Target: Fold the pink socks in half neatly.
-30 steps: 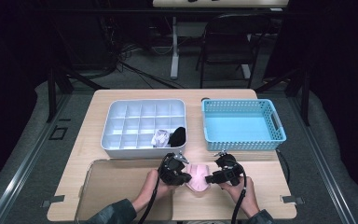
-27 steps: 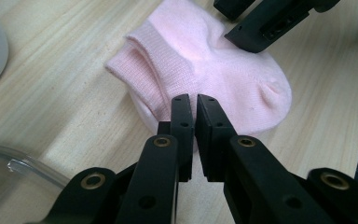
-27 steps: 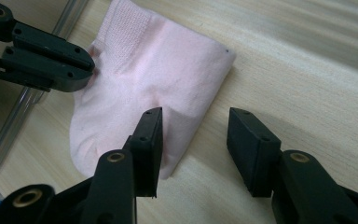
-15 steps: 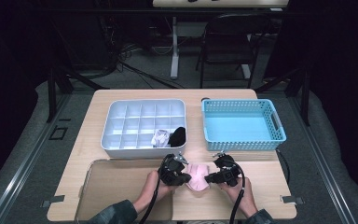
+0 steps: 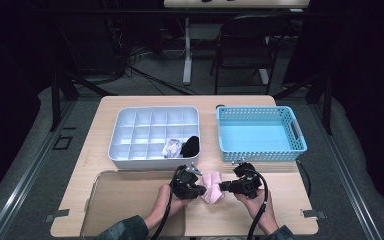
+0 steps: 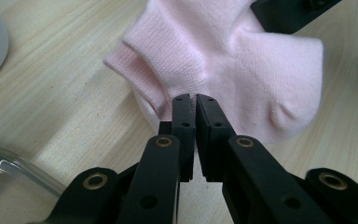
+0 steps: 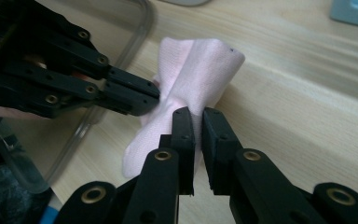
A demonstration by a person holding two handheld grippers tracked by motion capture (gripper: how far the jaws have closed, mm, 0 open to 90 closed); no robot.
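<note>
Near edge of the table, high view: the person's two hands hold the left gripper (image 5: pixel 200 189) and the right gripper (image 5: pixel 223 187), which face each other across a pink sock (image 5: pixel 211 187) lying bunched on the wooden table (image 5: pixel 280 200). The sock rests between the clear tray (image 5: pixel 97 181) at the near left and the two bins beyond.

Left gripper view: the jaws are clenched on a fold at the sock's (image 6: pixel 242 74) near edge, with only a thin pinch of knit between the pads. Right gripper view: the right gripper's (image 7: pixel 198 119) jaws have just been closing and now pinch a ridge of the sock (image 7: pixel 200 70), while the left gripper (image 7: pixel 151 98) bites the cloth from the opposite side.

Farther back stands the white compartment organiser (image 5: pixel 125 131), with a pale rolled sock (image 5: pixel 171 148) and a black sock (image 5: pixel 190 145) in adjoining cells of its near row. To its right sits the blue basket (image 5: pixel 260 112).

Risks, as a judgement: both grips take little fabric, so a firm pull apart could slide the knit out of one pair of pads and let the fold spring open. Uneven pulling could twist the sock rather than fold or roll it. A lift toward the organiser with one grip lost would leave the sock dangling, liable to snag on a cell wall.
</note>
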